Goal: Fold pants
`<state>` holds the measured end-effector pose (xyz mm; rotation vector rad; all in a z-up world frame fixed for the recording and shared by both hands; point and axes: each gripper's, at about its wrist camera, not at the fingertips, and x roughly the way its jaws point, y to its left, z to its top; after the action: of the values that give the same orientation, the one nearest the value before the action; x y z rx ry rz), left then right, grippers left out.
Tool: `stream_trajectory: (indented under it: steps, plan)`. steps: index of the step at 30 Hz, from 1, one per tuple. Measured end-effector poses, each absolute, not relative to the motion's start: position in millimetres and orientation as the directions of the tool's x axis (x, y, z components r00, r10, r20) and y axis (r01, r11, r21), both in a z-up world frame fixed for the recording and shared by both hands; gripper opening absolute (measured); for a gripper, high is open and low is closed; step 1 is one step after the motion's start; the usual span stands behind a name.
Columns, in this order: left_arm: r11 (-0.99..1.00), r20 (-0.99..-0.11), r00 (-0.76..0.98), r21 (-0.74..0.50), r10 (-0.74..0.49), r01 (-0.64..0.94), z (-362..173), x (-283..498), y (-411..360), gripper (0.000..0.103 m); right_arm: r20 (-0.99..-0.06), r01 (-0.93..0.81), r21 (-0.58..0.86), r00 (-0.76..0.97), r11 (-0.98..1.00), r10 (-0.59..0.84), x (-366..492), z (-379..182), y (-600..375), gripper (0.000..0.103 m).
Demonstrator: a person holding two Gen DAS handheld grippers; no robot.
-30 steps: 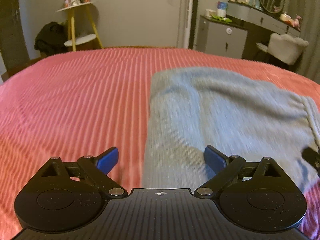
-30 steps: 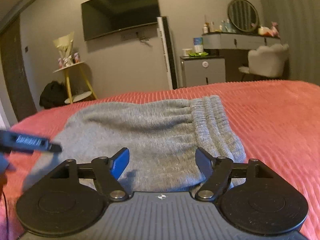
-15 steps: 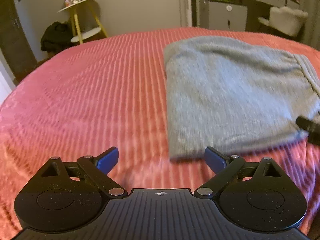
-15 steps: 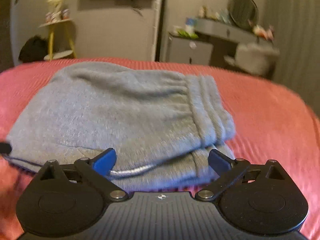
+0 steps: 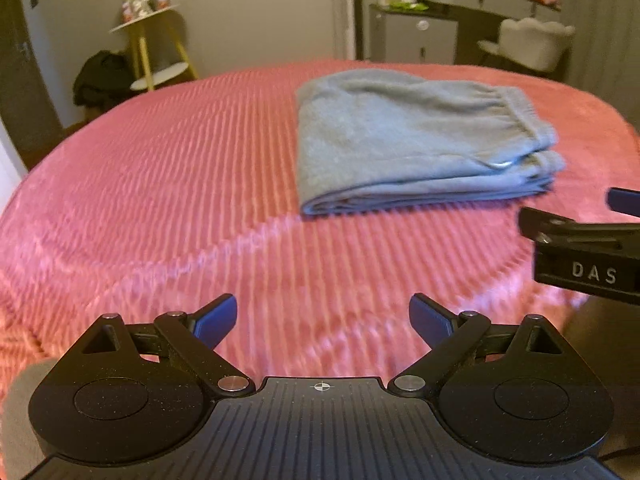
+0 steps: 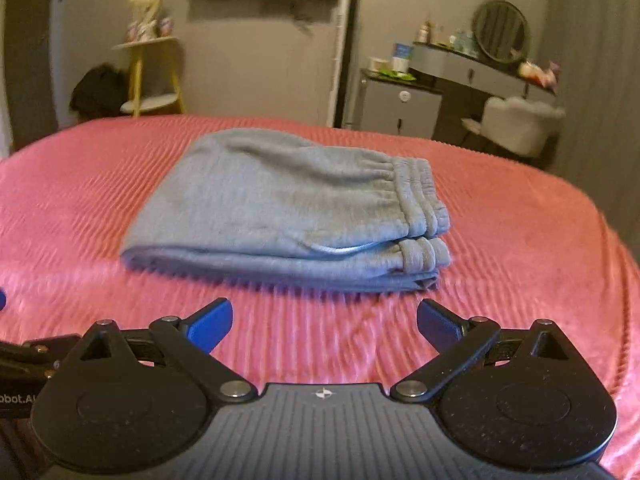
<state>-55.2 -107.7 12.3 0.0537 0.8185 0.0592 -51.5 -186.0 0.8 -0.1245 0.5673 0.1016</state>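
Pulling back is the change in the left wrist view: a second ago the left gripper (image 5: 323, 320) sat right over the grey pants (image 5: 416, 140), and half a second ago at their near edge; now a wide band of pink bedspread (image 5: 160, 200) lies between its fingertips and the cloth. The pants rest as a flat stacked bundle toward the far right of the bed, folded edge facing the camera, waistband on the right. Its blue fingers (image 5: 218, 316) are spread wide, holding and touching nothing. At the right edge, part of the right gripper's body shows, also clear of the cloth.

From the right wrist view the same retreat reads: earlier frames had the right gripper (image 6: 324, 322) over the fabric, and now the pants (image 6: 288, 208) lie near but apart from it, with the bedspread (image 6: 520, 240) between. Layers show stacked at the waistband end; the picture is soft with motion, so I cannot say how neatly the edges line up. These fingers (image 6: 210, 320) are likewise wide apart and empty.

Judging by both withdrawals, the fold looks finished.
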Motion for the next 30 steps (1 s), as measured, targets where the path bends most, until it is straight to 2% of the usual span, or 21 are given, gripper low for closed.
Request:
stream_trajectory:
  steps: [6,7,9,11,16,20,30]
  plan:
    - [0.987,-0.647,0.760,0.152,0.065,0.045,50,-71,-114,0.097,-0.508,-0.164,0.193,0.827,0.967,0.242,-67,37,-217,0.099]
    - [0.987,-0.642,0.764,0.154,0.062,0.050,53,-69,-113,0.098,-0.516,-0.139,0.193,0.828,0.971,0.221,-64,40,-218,0.099]
    - [0.988,-0.644,0.763,0.144,0.059,0.046,55,-58,-108,0.098,-0.534,-0.082,0.101,0.836,0.991,0.124,-57,47,-212,0.099]
    - [0.993,-0.659,0.750,0.114,0.057,0.024,50,-44,-100,0.098,-0.549,-0.086,0.036,0.831,0.996,0.092,-47,45,-205,0.099]
    - [0.999,-0.702,0.710,0.031,0.053,-0.044,20,-14,-84,0.098,-0.620,-0.097,0.073,0.776,0.993,0.121,-19,12,-201,0.099]
    - [0.998,-0.717,0.695,0.030,0.054,-0.047,1,3,-80,0.098,-0.657,-0.080,0.033,0.749,0.996,0.082,-6,-8,-197,0.099]
    - [0.997,-0.695,0.719,0.057,0.007,0.046,-26,32,-86,0.098,-0.617,-0.049,0.072,0.783,0.996,0.084,13,-15,-200,0.099]
